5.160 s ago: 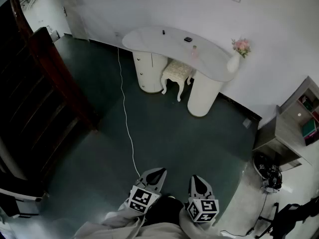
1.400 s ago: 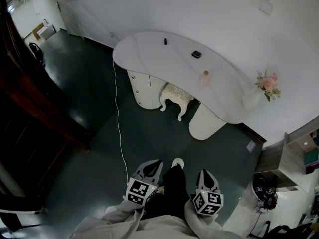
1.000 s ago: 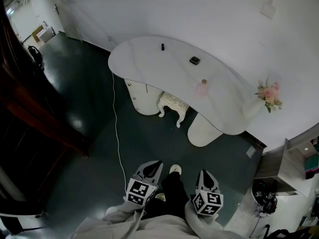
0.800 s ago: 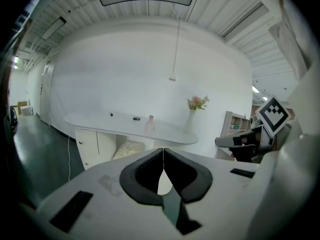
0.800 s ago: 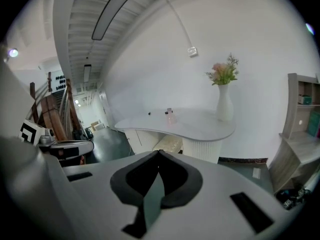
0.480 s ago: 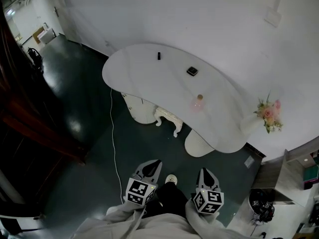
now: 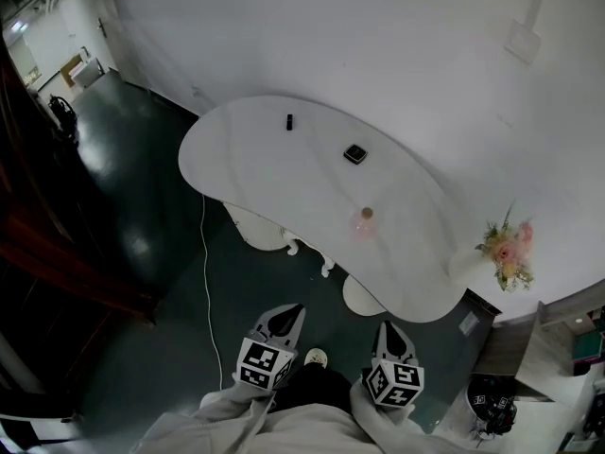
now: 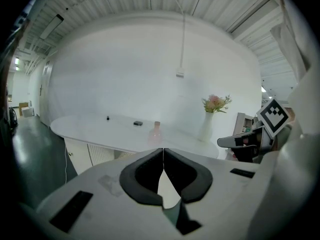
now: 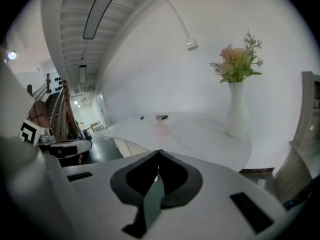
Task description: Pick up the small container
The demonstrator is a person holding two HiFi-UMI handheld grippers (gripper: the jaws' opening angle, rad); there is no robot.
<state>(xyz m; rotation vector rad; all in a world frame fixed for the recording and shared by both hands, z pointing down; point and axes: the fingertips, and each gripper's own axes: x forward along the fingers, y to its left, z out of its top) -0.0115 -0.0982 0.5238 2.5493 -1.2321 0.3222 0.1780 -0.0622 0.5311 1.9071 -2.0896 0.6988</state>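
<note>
A small dark square container (image 7: pixel 354 153) lies on the white curved table (image 7: pixel 274 178), ahead of me. A pink corked bottle (image 7: pixel 364 221) stands nearer, and a tiny black item (image 7: pixel 289 121) lies farther back. My left gripper (image 7: pixel 287 314) and right gripper (image 7: pixel 391 333) hang side by side over the floor, short of the table, both shut with nothing in them. In the left gripper view the shut gripper (image 8: pixel 163 151) points toward the bottle (image 8: pixel 156 130) and the container (image 8: pixel 138 123). In the right gripper view the shut gripper (image 9: pixel 159 154) points at the bottle (image 9: pixel 161 124).
A white vase with pink flowers (image 7: pixel 499 253) stands at the table's right end. A white stool (image 7: pixel 310 252) sits under the table. A white cable (image 7: pixel 203 282) runs across the dark floor. Dark wooden stairs (image 7: pixel 57 253) rise at the left; a shelf (image 7: pixel 567 334) stands at the right.
The table has come closer and lower in the head view as I walk toward it. Both grippers stay shut and keep their places in front of me.
</note>
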